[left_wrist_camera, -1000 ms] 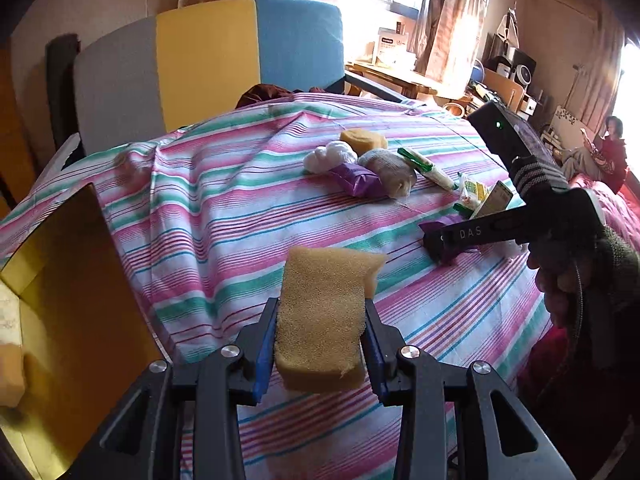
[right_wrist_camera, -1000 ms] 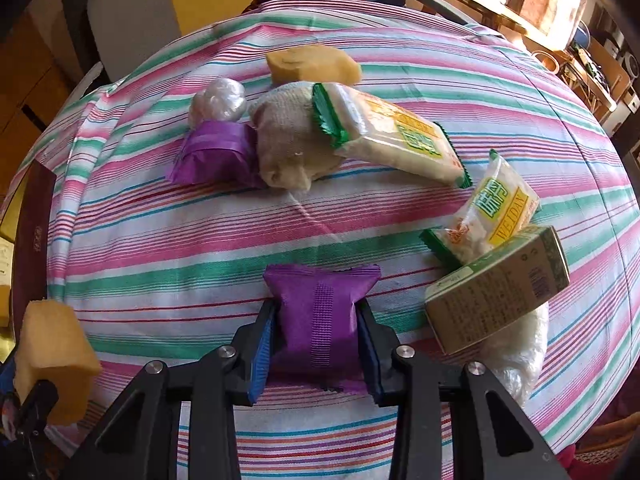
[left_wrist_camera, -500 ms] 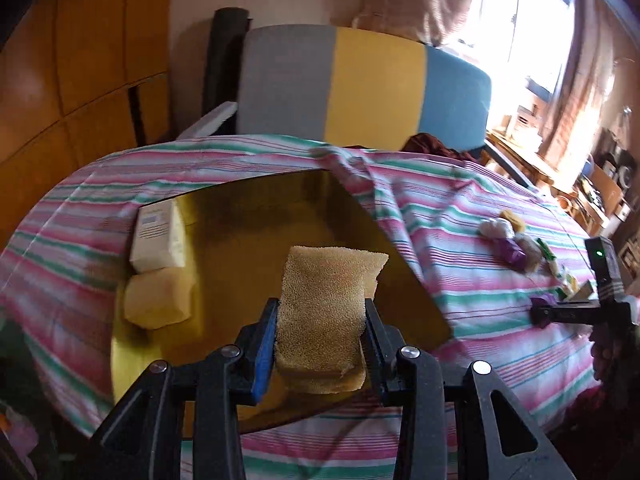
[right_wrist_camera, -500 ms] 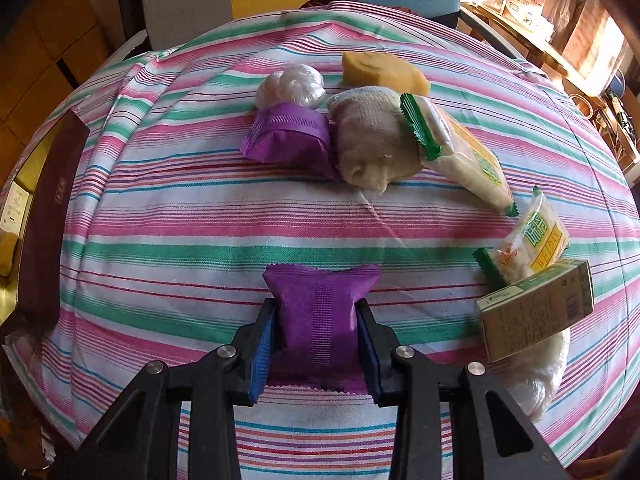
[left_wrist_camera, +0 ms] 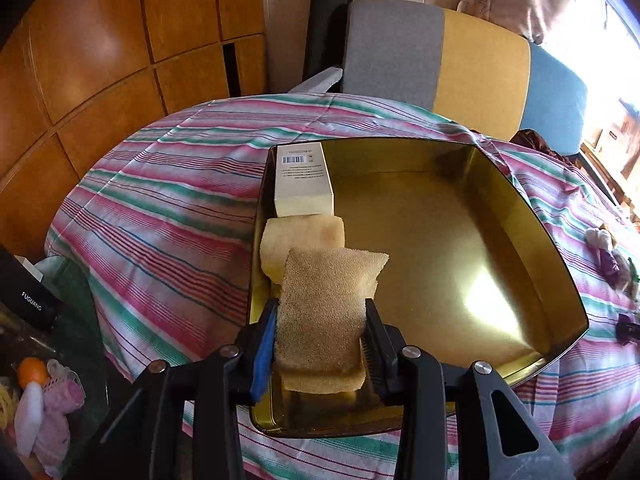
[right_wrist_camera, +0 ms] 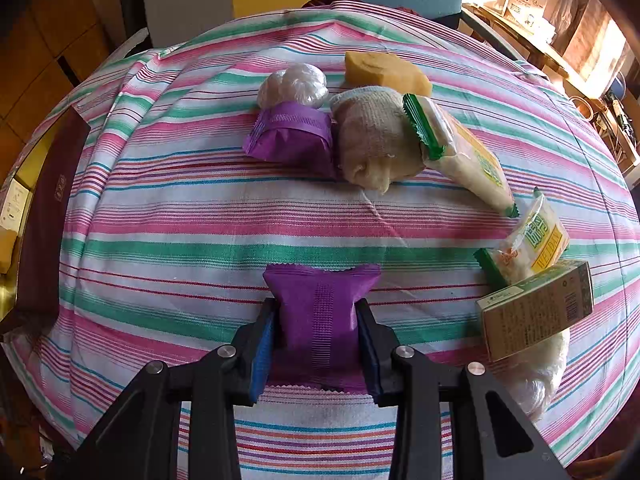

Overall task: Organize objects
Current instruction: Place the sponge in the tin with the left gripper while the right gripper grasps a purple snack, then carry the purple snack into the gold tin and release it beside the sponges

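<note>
Surface (right_wrist_camera: pixel 280 216), draped in striped cloth, carrying a gold tray (left_wrist_camera: pixel 532 216) at its left and a loose far-right cluster, presumably awaiting sorting. Tray holding a white box (left_wrist_camera: pixel 302 176) and a yellow sponge (left_wrist_camera: pixel 304 236) lined along its left wall, likely to save room. Left gripper (left_wrist_camera: pixel 320 344) over the tray's near left corner, jaws just easing apart yet pressing a tan sponge (left_wrist_camera: pixel 326 304), apparently next in that row. Right gripper (right_wrist_camera: pixel 316 340) clamped on a purple pouch (right_wrist_camera: pixel 320 312), held over the cloth, probably waiting. Only right wrist view showing the cluster clearly: second purple pouch (right_wrist_camera: pixel 292 136), knitted bundle (right_wrist_camera: pixel 372 136), green-edged packets (right_wrist_camera: pixel 464 152). Only left wrist view showing the tray's inside.
</note>
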The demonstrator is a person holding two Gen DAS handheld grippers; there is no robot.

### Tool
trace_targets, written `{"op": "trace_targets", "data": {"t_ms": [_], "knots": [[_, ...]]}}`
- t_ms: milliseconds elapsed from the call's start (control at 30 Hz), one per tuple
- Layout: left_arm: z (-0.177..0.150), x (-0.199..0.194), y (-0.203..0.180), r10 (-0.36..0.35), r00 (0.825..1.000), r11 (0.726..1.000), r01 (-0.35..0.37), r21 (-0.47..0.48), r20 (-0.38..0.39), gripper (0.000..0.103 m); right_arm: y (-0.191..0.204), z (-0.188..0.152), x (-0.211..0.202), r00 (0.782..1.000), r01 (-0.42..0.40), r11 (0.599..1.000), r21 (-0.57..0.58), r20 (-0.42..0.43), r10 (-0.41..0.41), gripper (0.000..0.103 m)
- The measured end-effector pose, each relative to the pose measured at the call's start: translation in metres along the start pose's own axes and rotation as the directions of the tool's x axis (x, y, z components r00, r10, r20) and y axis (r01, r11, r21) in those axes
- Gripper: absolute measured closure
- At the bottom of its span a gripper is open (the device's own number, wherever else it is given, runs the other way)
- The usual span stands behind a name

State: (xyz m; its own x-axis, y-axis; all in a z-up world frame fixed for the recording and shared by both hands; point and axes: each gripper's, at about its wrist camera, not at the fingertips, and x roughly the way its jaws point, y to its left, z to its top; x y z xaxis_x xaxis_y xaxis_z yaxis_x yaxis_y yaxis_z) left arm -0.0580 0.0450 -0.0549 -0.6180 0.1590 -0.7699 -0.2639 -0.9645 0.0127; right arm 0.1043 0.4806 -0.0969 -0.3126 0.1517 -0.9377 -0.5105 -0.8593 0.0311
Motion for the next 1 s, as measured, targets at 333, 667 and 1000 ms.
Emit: {"op": "trace_targets", "data": {"t_ms": [333, 667, 1000], "knots": [[-0.012, -0.002, -0.004, 0.048, 0.999, 0.999, -0.048, 0.016, 0.017, 0.054, 0.002, -0.001, 0.000, 1.000, 0.011, 1.000, -0.006, -0.002, -0.011, 0.066], [-0.010, -0.018, 0.003, 0.039, 0.997, 0.999, -0.038, -0.016, 0.066, 0.052, 0.015, -0.004, -0.002, 1.000, 0.029, 0.999, -0.040, -0.002, -0.029, 0.066], [-0.012, -0.031, 0.021, 0.015, 0.996, 0.998, -0.010, -0.059, 0.089, 0.052, 0.064, 0.001, -0.042, 0.994, -0.039, 0.994, -0.105, 0.094, 0.049, 0.066]]}}
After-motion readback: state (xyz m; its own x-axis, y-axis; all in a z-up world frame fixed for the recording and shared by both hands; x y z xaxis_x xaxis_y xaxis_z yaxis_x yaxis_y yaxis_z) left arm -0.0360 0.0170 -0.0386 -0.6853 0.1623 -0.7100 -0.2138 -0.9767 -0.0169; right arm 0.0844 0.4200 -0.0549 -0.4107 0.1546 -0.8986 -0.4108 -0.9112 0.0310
